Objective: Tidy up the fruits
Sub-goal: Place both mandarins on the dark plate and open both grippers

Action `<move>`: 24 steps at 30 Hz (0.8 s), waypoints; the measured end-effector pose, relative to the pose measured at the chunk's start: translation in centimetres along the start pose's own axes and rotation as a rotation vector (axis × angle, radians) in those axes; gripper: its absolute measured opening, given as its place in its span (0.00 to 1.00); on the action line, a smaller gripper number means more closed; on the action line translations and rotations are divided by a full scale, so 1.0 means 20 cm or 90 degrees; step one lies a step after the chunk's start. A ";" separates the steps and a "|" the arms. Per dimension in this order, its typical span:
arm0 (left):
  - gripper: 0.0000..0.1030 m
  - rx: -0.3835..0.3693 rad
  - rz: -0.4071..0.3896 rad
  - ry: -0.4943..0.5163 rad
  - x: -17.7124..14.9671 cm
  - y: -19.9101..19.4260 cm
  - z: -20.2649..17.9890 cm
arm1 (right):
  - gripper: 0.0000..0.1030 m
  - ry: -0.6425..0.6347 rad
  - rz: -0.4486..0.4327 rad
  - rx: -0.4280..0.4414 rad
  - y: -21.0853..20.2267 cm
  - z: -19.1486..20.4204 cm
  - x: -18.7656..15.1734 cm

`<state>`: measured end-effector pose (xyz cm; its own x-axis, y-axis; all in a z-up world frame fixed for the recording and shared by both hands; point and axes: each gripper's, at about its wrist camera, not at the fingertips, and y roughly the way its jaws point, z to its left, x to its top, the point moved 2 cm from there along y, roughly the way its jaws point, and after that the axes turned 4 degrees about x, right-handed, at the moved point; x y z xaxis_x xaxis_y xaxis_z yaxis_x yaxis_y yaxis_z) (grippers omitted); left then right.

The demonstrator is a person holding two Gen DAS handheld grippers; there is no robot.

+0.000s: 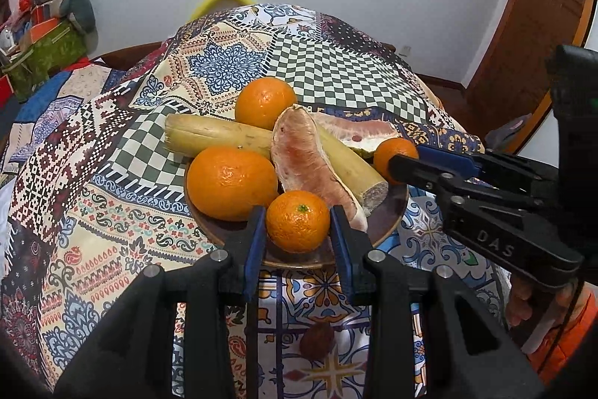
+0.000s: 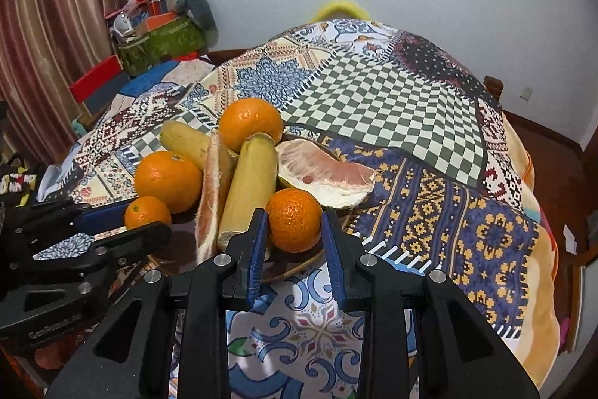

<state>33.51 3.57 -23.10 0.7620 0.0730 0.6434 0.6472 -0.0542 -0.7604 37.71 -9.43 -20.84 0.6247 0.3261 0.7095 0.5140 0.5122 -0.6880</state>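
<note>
A brown plate (image 1: 388, 223) on the patterned cloth holds two large oranges (image 1: 231, 183), two peeled sugarcane pieces (image 1: 216, 137), two pomelo wedges (image 1: 306, 159) and two small mandarins. My left gripper (image 1: 298, 230) is shut on the near mandarin (image 1: 298, 221) at the plate's front edge. My right gripper (image 2: 294, 229) is shut on the other mandarin (image 2: 294, 219) at the plate's right side; this mandarin shows in the left wrist view (image 1: 392, 156). The left gripper's mandarin shows in the right wrist view (image 2: 147, 212).
A small dark brown fruit (image 1: 317, 339) lies on the cloth in front of the plate, under my left gripper. The patterned tablecloth (image 2: 373, 107) covers the whole table. A green box with clutter (image 2: 164, 43) stands at the far left, by a curtain.
</note>
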 end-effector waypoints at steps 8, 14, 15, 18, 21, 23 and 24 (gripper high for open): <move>0.33 -0.004 0.010 -0.001 0.00 0.01 0.00 | 0.27 0.000 0.011 -0.005 0.03 0.00 0.00; 0.46 -0.014 0.007 -0.013 0.00 -0.02 0.01 | 0.28 0.001 0.008 -0.002 0.01 -0.01 0.01; 0.46 -0.012 0.005 -0.012 0.00 -0.03 0.01 | 0.28 0.001 0.007 -0.001 0.00 0.00 0.01; 0.46 -0.008 0.002 -0.011 -0.01 -0.06 0.01 | 0.28 0.003 0.003 -0.002 -0.03 0.00 0.01; 0.46 -0.004 -0.005 -0.011 -0.01 -0.10 0.01 | 0.28 0.005 -0.003 -0.003 -0.08 0.01 0.00; 0.46 0.000 -0.012 -0.012 -0.01 -0.14 0.02 | 0.28 0.005 -0.008 -0.005 -0.12 0.02 0.00; 0.46 0.000 -0.015 -0.012 -0.01 -0.16 0.01 | 0.28 0.005 -0.011 -0.006 -0.14 0.02 -0.01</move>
<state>31.26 4.03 -20.81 0.7459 0.0934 0.6594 0.6651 -0.0520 -0.7450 35.98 -10.55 -18.98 0.6202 0.3104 0.7204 0.5308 0.5102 -0.6767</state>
